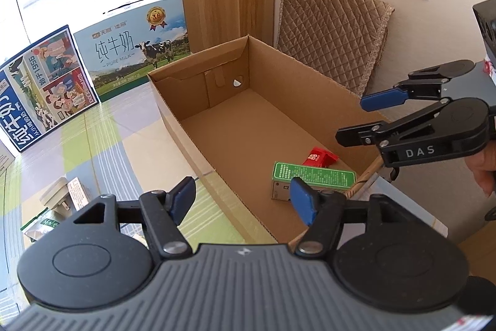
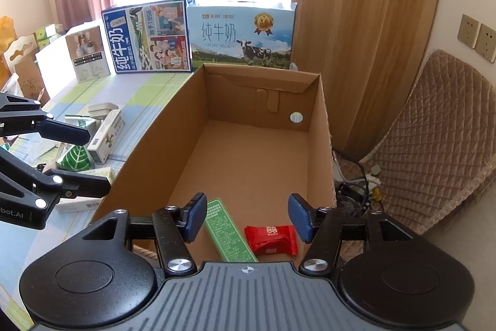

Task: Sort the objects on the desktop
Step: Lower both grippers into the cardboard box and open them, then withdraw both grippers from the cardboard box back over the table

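An open cardboard box [image 1: 173,126] [image 2: 155,145] stands on the table. Inside its near end lie a green box [image 1: 313,174] [image 2: 231,233] and a red packet [image 1: 319,157] [image 2: 272,239]. My left gripper [image 1: 245,202] is open and empty, above the box's near left wall. My right gripper [image 2: 248,217] is open and empty, above the green box and the red packet; it also shows in the left wrist view [image 1: 356,117]. The left gripper shows at the left of the right wrist view [image 2: 96,160].
Small boxes and packets [image 2: 105,135] [image 1: 62,200] lie on the checked tablecloth left of the cardboard box. Two milk cartons [image 2: 241,36] [image 2: 148,39] stand at the back. A padded chair [image 1: 334,30] stands to the right.
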`<state>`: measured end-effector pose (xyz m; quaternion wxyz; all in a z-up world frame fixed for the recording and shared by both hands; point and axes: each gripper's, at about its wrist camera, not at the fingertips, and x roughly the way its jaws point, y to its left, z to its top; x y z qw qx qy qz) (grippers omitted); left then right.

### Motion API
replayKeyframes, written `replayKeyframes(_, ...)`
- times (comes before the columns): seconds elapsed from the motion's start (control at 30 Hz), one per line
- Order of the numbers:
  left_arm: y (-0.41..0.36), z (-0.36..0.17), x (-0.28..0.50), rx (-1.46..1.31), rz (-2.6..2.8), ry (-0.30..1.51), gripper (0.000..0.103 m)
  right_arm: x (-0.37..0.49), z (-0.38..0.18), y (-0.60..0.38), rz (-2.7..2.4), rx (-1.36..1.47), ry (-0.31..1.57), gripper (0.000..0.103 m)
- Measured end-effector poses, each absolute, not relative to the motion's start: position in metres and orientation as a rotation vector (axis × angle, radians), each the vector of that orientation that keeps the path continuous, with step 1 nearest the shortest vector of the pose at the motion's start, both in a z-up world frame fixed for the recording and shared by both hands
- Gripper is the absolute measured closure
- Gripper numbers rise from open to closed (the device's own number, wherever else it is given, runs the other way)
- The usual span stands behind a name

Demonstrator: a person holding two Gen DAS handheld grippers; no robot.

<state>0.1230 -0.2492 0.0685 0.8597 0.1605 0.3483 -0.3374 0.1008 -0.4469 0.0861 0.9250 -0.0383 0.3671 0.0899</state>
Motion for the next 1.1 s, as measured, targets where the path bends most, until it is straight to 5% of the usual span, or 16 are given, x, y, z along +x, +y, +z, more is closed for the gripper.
replayKeyframes(0.5, -0.218, 0.079, 0.099, 0.322, -0.667, 0.719, 0.029, 0.073, 0.106, -0.426, 0.193, -0.081, 0.730, 0.035)
replayKeyframes(1.1, -0.149, 0.088, 0.067, 0.279, -0.563, 0.715, 0.014, 0.039, 0.118, -0.370, 0.274, -0.129, 0.712, 0.005)
